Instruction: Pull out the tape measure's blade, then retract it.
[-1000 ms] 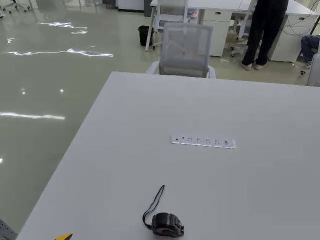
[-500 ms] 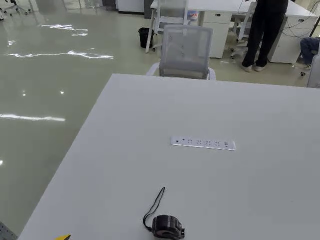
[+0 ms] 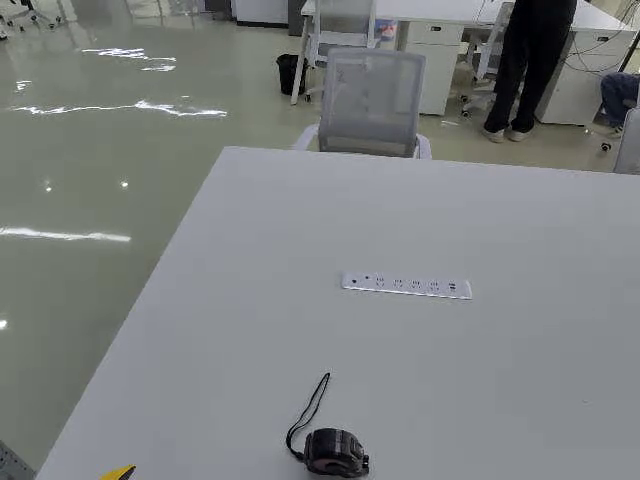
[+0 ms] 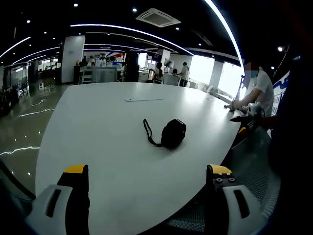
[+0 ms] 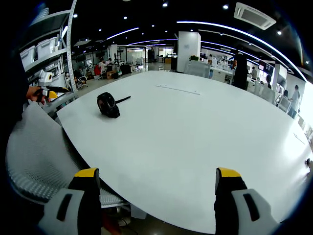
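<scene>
The black tape measure [image 3: 335, 452] lies on the white table [image 3: 420, 220] near its front edge, blade in, its black wrist strap [image 3: 310, 405] trailing away. My left gripper [image 4: 148, 169] stands open at the table's edge, with the tape measure [image 4: 173, 132] well ahead of it and nothing between the jaws. My right gripper [image 5: 157, 172] is also open and off the table's edge, far from the tape measure [image 5: 108, 104], which sits ahead to its left. A yellow fingertip [image 3: 118, 472] of a gripper pokes in at the bottom left of the head view.
A white power strip [image 3: 407, 286] is set into the table's middle. A grey mesh chair [image 3: 372, 100] stands at the far edge, with a standing person [image 3: 530, 60] and desks behind it. Glossy floor lies to the left. A mesh chair seat [image 5: 34, 152] is below the right gripper.
The head camera has tilted slightly, so the picture sits a little lower. The tape measure has not moved on the table.
</scene>
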A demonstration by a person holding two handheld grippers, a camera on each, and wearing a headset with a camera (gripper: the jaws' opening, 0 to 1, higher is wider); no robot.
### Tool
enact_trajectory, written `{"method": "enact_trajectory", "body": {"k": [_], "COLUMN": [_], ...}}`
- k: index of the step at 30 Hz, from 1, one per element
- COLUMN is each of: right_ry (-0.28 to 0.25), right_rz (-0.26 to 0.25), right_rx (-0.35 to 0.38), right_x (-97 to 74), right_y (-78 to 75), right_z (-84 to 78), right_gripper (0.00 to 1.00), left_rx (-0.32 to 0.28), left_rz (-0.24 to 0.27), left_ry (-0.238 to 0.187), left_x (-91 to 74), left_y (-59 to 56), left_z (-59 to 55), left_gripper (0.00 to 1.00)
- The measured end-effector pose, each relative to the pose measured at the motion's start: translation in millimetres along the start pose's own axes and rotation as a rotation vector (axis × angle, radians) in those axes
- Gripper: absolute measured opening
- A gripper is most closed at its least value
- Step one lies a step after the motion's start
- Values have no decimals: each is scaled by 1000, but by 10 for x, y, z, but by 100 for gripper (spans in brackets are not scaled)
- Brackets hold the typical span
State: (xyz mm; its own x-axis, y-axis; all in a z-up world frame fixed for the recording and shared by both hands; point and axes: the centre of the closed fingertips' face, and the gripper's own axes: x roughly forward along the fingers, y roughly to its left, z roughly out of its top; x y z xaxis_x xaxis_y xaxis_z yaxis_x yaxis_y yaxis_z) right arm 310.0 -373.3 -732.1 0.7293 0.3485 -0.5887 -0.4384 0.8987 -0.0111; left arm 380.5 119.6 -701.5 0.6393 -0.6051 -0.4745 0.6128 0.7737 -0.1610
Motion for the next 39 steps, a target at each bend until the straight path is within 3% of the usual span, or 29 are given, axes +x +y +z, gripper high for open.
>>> {"method": "enact_trajectory", "body": {"k": [6,17,30,39], "right_ry": [1,9,38,40], "right_rz": [2,6,45,65], "right_rx": [-4,-12,-21,-44], "right_x": [19,52,117,199], "right_y": [-8,-23,29,62], "right_z": [2,-2,-41,27], "right_gripper": [100,100,100,100], "left_rx": [4,48,64,104], "left_rz": [-11,-47,-78,-103], "left_ry": [13,31,48,58], "left_x": [30,212,321,472], "left_y": [15,-56,-162,-198], "left_z": [-37,127,145,252], "left_gripper": [99,99,99,99]}}
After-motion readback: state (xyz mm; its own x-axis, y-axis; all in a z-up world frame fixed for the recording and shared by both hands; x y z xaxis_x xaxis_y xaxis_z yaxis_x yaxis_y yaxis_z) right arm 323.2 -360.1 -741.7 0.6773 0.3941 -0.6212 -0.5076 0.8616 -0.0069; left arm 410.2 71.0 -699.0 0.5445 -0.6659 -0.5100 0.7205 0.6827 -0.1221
